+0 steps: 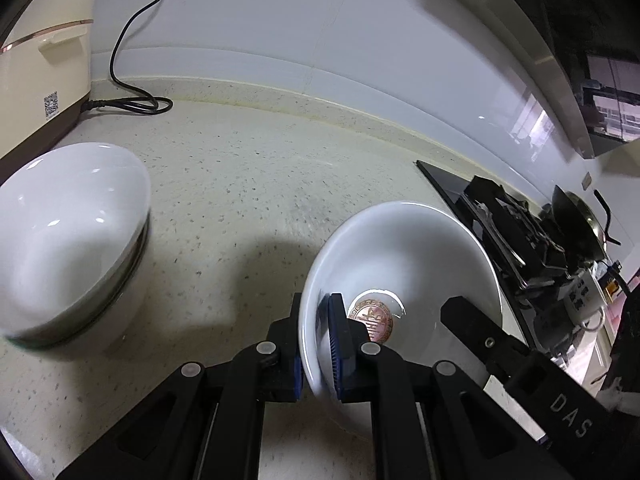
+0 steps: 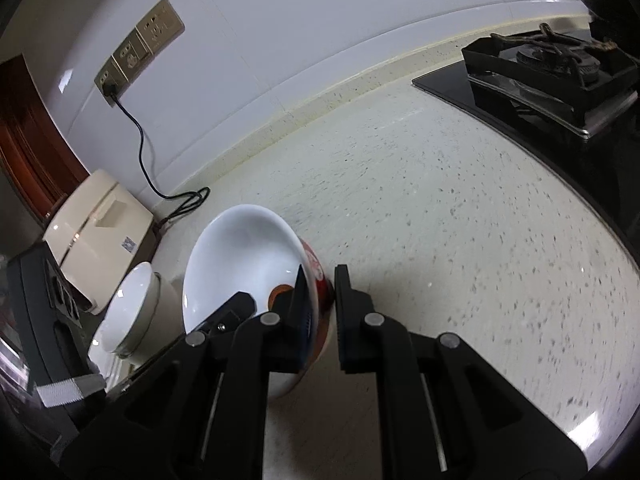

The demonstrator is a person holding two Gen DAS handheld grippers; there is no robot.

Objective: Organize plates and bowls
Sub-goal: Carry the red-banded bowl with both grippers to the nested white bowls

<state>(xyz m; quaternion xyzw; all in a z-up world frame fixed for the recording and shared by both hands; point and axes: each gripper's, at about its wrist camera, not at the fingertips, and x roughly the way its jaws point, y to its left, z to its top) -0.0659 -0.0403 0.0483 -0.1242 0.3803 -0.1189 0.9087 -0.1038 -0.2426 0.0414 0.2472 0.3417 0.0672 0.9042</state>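
A white bowl (image 1: 420, 248) with a red-gold emblem at its bottom and a red pattern outside is held tilted over the speckled counter (image 1: 248, 184). My left gripper (image 1: 316, 304) is shut on its near rim, one blue pad inside and one outside. My right gripper (image 2: 321, 280) is shut on the opposite rim of the same bowl (image 2: 240, 248). One of its fingers (image 1: 472, 316) shows inside the bowl in the left wrist view. A second white bowl (image 1: 72, 240) rests on another white vessel at the left, apart from both grippers.
A cream rice cooker (image 1: 40, 60) stands at the back left, its black cord (image 2: 144, 152) running to wall sockets (image 2: 140, 44). A black gas stove (image 2: 552, 68) with a dark pan (image 1: 576, 216) lies to the right. Bare counter (image 2: 440, 220) stretches between them.
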